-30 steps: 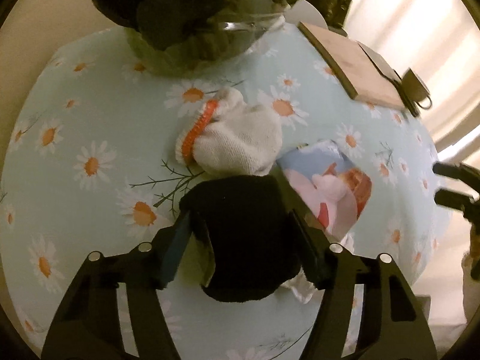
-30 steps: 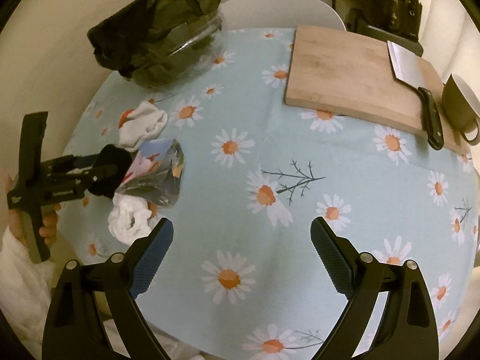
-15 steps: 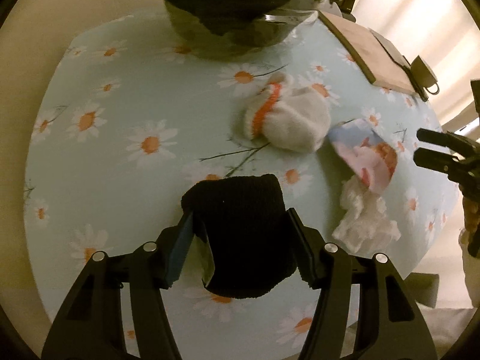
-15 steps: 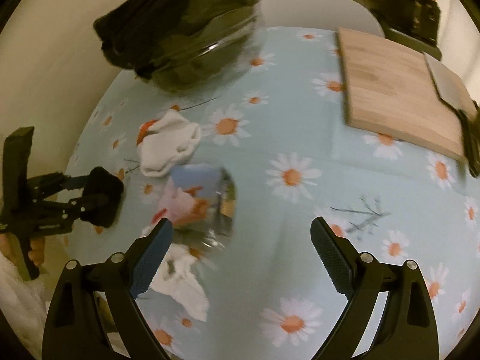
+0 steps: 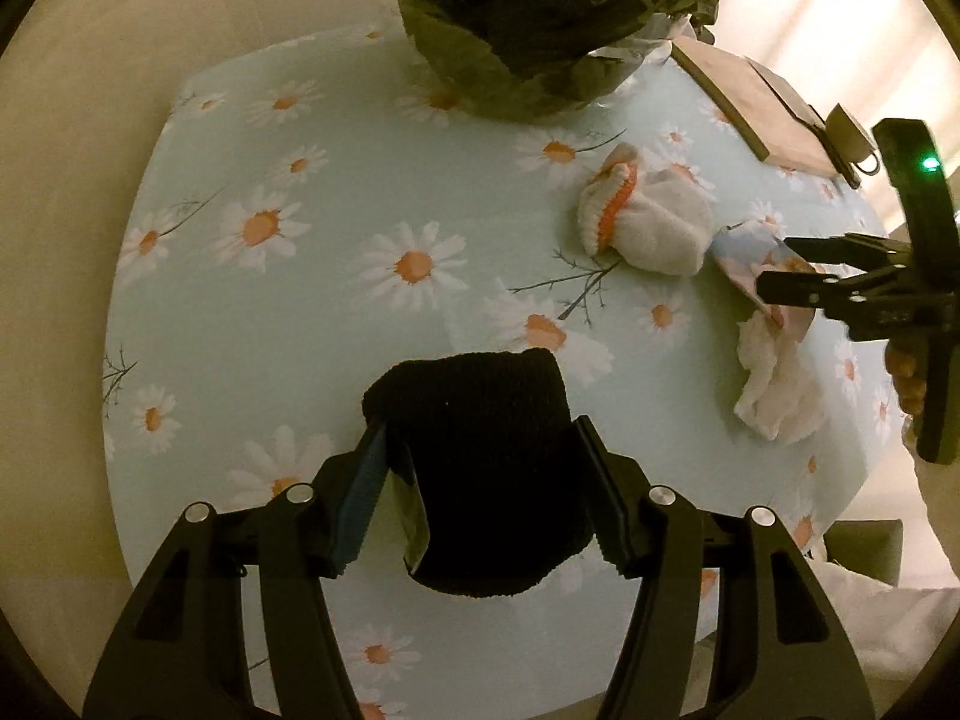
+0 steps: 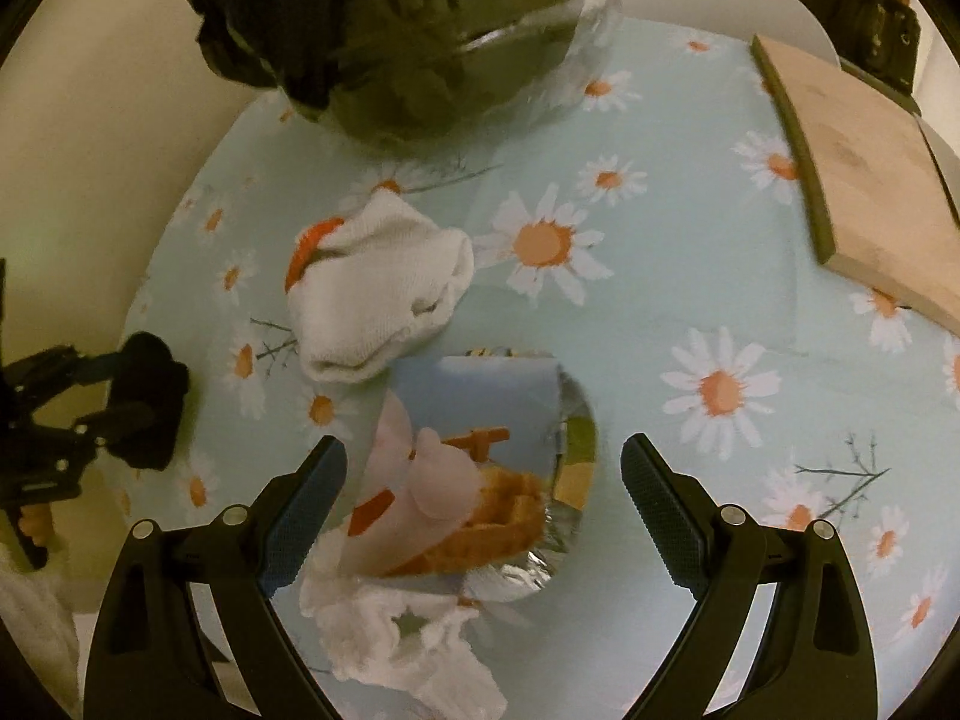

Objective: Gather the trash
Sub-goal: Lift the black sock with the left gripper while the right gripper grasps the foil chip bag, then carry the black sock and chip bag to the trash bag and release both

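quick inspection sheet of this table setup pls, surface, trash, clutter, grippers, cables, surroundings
surface: round table under a pale blue daisy tablecloth.
job's things: black cloth item clamped in the left hand-held gripper; white sock with orange trim, printed foil wrapper and crumpled white tissue lying on the cloth; bowl lined with a dark trash bag at the far edge.
clutter: wooden cutting board; a cup beyond it.
grippers: left shut on the black cloth item; right hand-held gripper open, its fingers either side of the wrapper, not touching it.
cables: nothing seen.
surroundings: plain wall to the left, dark objects behind the board, too dim to identify.
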Tool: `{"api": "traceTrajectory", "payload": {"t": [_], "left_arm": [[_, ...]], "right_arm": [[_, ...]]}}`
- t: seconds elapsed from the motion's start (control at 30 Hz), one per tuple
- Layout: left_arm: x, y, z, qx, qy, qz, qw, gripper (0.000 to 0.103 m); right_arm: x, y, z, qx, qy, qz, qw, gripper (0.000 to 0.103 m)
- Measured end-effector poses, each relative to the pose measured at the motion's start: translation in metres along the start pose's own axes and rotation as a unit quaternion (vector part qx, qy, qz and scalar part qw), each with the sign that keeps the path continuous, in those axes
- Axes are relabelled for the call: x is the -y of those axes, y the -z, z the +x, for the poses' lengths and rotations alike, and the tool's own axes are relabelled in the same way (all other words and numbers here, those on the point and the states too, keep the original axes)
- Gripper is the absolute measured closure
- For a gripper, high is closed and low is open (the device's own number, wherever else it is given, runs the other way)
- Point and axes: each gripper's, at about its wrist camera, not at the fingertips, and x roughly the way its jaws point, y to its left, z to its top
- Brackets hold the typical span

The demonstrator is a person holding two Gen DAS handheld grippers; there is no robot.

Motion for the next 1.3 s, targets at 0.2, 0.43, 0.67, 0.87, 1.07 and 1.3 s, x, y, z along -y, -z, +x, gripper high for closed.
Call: {"api": "traceTrajectory", "payload": {"t": [0.2, 0.43, 0.67, 0.87, 1.07, 1.3], "left_arm": [[-0.003, 0.004, -0.003, 0.01, -0.005, 0.002, 0.9999, 0.042], [-0.003, 0.007, -0.007, 0.017, -0.007, 0.009, 0.9998, 0.042], [-0.003, 0.001, -0.016, 0.033, -0.007, 0.017, 0.9993, 0.042], [-0.004, -0.008, -0.025, 0.045, 0.001, 0.021, 0.9988, 0.042], [-0.004, -0.022, -0.038, 0.061, 0.0, 0.027, 0.9978, 0.042], [-0.009, -0.041, -0.063, 0.095, 0.035, 0.024, 0.9946, 0.042]], "right_arm": [[-0.013, -0.003, -0.001, 0.014, 0.013, -0.022, 1.0, 0.045], [-0.005, 0.001, -0.012, 0.013, -0.006, -0.003, 1.0, 0.058], [0.013, 0.012, -0.041, 0.039, -0.025, 0.032, 0.998, 0.058], [0.022, 0.013, -0.075, 0.07, -0.019, 0.039, 0.997, 0.058], [0.023, 0.006, -0.113, 0.109, -0.002, 0.037, 0.993, 0.057], [0.023, -0.008, -0.162, 0.158, -0.048, 0.037, 0.986, 0.057]]}}
